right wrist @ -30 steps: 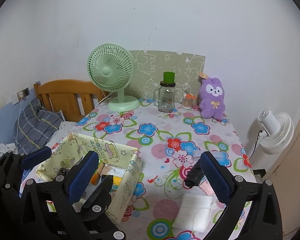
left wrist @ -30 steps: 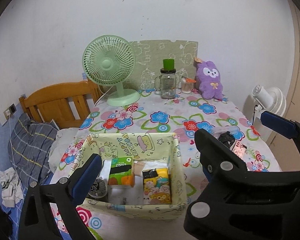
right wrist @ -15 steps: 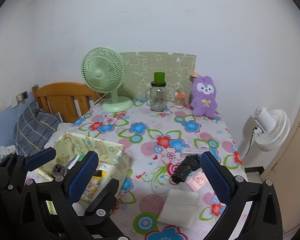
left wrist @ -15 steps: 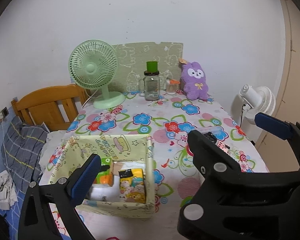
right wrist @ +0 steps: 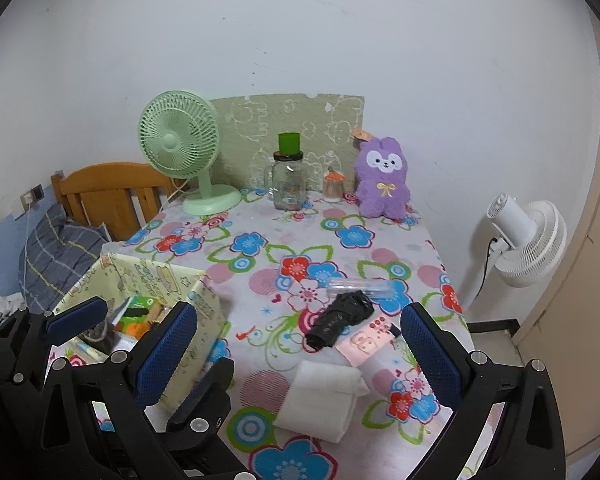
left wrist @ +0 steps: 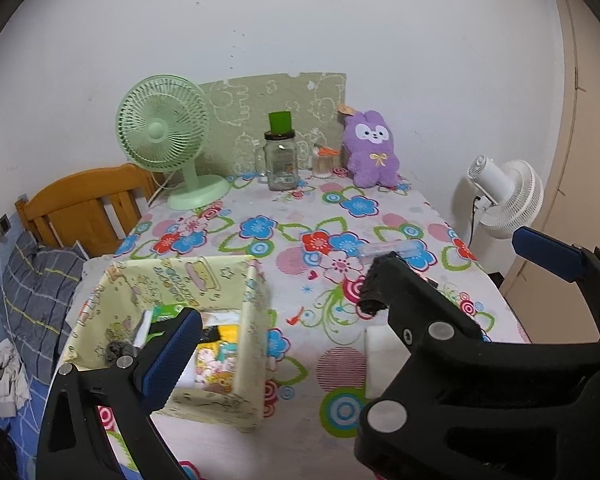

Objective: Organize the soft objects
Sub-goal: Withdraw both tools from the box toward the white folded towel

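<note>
Jaws of both the left gripper [left wrist: 356,292] and right gripper [right wrist: 300,354] gape empty above the bench [right wrist: 260,216]; white folded cloth [right wrist: 320,400] lies beneath the right one, beside the fabric box [right wrist: 168,280].

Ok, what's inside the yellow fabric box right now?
The box holds a green carton, a cartoon-print packet with something yellow behind it, and a dark fuzzy item. The left gripper and the box walls hide the rest.
</note>
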Action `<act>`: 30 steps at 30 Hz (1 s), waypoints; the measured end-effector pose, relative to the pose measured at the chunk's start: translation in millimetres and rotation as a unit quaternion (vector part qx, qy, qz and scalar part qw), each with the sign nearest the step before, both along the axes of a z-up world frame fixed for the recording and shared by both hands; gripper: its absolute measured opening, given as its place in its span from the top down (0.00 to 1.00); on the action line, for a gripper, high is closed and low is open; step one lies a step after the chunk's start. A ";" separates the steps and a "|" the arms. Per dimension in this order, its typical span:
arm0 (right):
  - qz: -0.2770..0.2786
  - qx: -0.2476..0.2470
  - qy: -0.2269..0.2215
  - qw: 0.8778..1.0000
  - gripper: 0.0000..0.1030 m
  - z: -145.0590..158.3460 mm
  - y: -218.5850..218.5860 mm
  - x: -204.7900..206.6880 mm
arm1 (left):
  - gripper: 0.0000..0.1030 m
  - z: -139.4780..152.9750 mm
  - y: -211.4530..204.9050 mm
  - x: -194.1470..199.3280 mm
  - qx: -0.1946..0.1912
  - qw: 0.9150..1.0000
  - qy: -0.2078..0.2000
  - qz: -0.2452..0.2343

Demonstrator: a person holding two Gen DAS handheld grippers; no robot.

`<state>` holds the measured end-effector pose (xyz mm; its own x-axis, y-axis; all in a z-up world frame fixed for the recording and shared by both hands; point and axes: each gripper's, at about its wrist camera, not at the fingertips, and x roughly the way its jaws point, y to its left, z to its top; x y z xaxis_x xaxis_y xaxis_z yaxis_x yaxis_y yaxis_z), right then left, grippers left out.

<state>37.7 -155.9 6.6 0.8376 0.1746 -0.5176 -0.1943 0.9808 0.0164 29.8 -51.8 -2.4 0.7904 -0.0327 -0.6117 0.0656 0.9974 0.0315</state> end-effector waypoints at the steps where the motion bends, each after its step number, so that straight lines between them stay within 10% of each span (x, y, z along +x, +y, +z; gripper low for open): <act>1: 0.000 0.002 0.003 1.000 0.00 -2.2 -4.0 0.5 | 0.00 -1.4 -2.9 0.2 0.000 1.000 0.001 -0.003; 30: -0.016 0.017 0.047 0.999 0.00 -79.2 -56.3 14.1 | 0.00 -74.6 -55.6 19.3 0.003 0.997 0.054 -0.060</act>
<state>51.9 -212.2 -72.6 0.7914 0.1668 -0.5881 -0.1581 0.9852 0.0667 49.1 -107.4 -77.0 0.7106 -0.1181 -0.6936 0.1873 0.9820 0.0247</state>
